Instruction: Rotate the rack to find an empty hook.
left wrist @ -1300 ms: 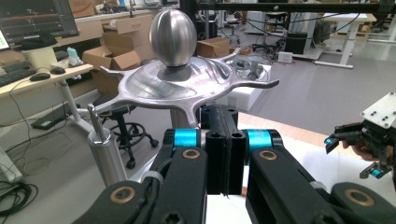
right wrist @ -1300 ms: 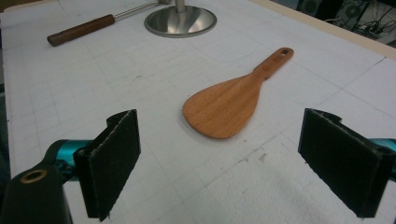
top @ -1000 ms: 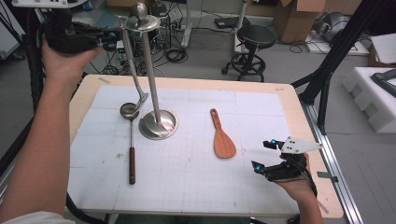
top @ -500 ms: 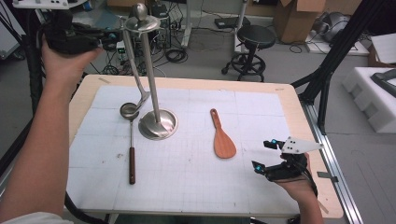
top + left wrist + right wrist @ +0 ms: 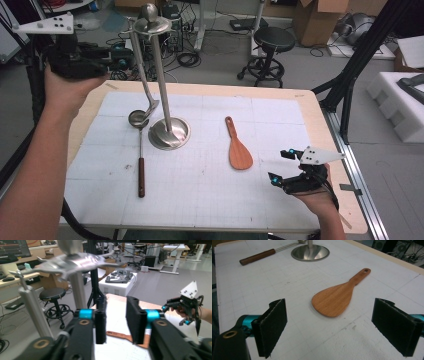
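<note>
Flat brown wooden rice paddle (image 5: 239, 151) on white gridded bench (image 5: 210, 200) | long axis near-far, handle pointing away, blade toward person | right gripper (image 5: 286, 168) fingers wide, paddle just ahead, untouched | left gripper (image 5: 115, 320) fingers just opening, empty, beside tall steel utensil stand (image 5: 161, 75).

Evenly lit from overhead, bright and soft, with faint shadows on the white table (image 5: 210, 200). Glare and motion blur on the metal stand (image 5: 75, 262) in the left gripper view. Soft focus on near jaws; sharp on the wooden spatula (image 5: 337, 298).
</note>
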Demonstrator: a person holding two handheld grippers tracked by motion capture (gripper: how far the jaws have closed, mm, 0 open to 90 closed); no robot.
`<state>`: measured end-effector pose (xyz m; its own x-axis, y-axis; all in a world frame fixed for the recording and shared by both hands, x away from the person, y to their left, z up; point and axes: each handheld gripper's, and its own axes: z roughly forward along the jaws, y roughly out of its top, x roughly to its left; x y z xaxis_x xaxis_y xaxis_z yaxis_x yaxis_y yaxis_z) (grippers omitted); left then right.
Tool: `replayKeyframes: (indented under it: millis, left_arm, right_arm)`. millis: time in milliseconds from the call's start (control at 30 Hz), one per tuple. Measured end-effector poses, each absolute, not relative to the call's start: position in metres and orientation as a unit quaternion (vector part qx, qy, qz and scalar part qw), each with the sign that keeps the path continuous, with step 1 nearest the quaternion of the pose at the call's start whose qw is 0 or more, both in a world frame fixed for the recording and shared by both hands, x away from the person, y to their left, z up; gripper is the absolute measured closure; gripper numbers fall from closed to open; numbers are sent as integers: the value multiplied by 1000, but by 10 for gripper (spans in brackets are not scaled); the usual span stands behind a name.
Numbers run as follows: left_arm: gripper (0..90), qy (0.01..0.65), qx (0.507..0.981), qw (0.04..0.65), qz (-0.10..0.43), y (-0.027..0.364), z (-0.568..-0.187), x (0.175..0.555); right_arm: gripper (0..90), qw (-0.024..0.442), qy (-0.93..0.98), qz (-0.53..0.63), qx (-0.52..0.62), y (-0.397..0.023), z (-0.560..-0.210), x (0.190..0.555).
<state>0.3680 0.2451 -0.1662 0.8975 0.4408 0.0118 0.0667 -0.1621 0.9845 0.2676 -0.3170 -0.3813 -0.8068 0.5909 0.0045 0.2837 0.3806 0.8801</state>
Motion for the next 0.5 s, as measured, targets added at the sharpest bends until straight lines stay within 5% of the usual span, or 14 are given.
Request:
replayKeyframes:
  millis: [200, 500]
  left_arm:
    - [479, 160, 752, 624, 140, 241, -177, 355]
    - [377, 165, 747, 630, 134, 243, -217, 347]
  right_arm:
    - [118, 156, 816, 489, 265, -316, -380, 268]
    - [118, 158, 817, 489, 263, -316, -380, 267]
